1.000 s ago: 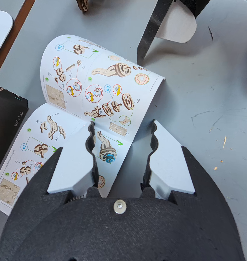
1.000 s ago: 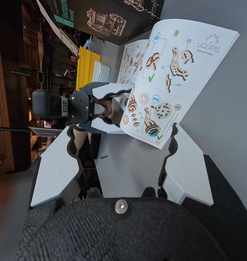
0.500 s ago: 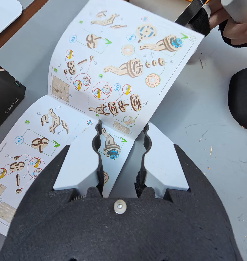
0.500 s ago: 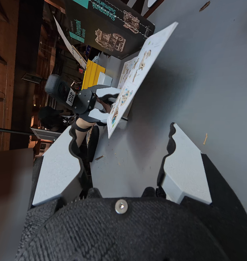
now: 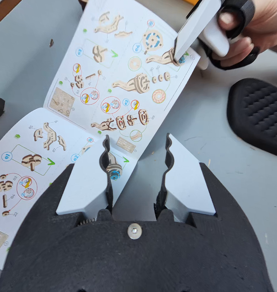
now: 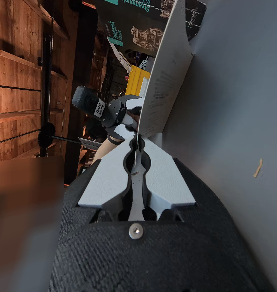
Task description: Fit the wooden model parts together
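An open instruction booklet (image 5: 118,79) with drawings of wooden parts lies on the grey table (image 5: 213,158). Its right-hand page curves upward. My left gripper (image 5: 137,137) is open low over the booklet's near edge, its left finger (image 5: 90,165) above the lower page, with nothing pressed between the pads. My right gripper (image 6: 136,142) is shut on the corner of the lifted page (image 6: 166,79), seen edge-on. In the left wrist view it (image 5: 179,53) pinches the page's far right corner, held by a hand (image 5: 253,31). No wooden parts show near either gripper.
A black padded object (image 5: 258,115) lies on the table at the right. A black model-kit box (image 6: 142,31) stands beyond the booklet, with a yellow bin (image 6: 136,79) behind it. Small wood splinters (image 6: 258,167) lie scattered on the table. About 9 cm separates my left fingertips from my right.
My right gripper went from wide open to shut on the page's corner, and the page has swung up. My left gripper's jaws narrowed, then widened a little.
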A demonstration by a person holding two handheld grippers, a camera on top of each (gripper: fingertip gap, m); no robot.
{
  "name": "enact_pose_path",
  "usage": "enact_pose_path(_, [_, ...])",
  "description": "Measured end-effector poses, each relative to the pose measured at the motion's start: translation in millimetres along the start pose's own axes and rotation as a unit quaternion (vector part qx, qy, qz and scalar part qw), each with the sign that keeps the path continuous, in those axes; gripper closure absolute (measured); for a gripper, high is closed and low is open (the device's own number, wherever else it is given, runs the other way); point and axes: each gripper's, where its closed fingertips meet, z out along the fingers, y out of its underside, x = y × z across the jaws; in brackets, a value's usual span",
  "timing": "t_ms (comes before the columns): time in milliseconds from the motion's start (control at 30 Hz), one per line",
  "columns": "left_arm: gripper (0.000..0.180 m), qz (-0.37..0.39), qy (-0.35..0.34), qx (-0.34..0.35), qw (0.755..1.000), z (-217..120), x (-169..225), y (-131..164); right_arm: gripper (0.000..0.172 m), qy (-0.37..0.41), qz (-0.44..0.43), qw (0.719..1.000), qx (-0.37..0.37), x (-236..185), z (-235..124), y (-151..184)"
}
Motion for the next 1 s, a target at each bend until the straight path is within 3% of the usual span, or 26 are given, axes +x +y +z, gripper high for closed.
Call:
enact_pose_path(133, [0.103, -0.038, 0.057, 0.079, 0.995, -17.1, 31.2, -34.4, 0.172, 0.034, -0.052, 0.998, 0.012, 0.9, -16.4, 8.3])
enact_pose_path(300, [0.091, -0.039, 0.026, 0.097, 0.994, -2.3, 54.5, -64.4, 0.172, 0.057, -0.109, 0.992, 0.007, 0.9, -25.7, 25.8])
enact_pose_path(433, [0.091, 0.002, -0.038, 0.058, 0.998, 27.4, 51.4, -64.7, 0.168, 0.046, -0.128, 0.991, -0.001, -0.2, -26.0, 34.3])
enact_pose_path(567, [0.091, 0.025, -0.053, 0.038, 0.998, 44.4, 53.7, -65.9, 0.159, 0.038, -0.125, 0.991, -0.011, 0.6, -25.6, 37.3])
enact_pose_path(800, [0.095, 0.031, -0.034, 0.025, 0.999, 56.5, 58.2, -72.7, 0.152, 0.017, -0.121, 0.992, -0.012, -1.0, -23.6, 34.5])
enact_pose_path(1000, [0.11, 0.054, -0.033, 0.01, 0.998, 64.3, 57.1, -67.0, 0.149, 0.015, -0.11, 0.994, -0.011, 0.8, -24.3, 34.2])
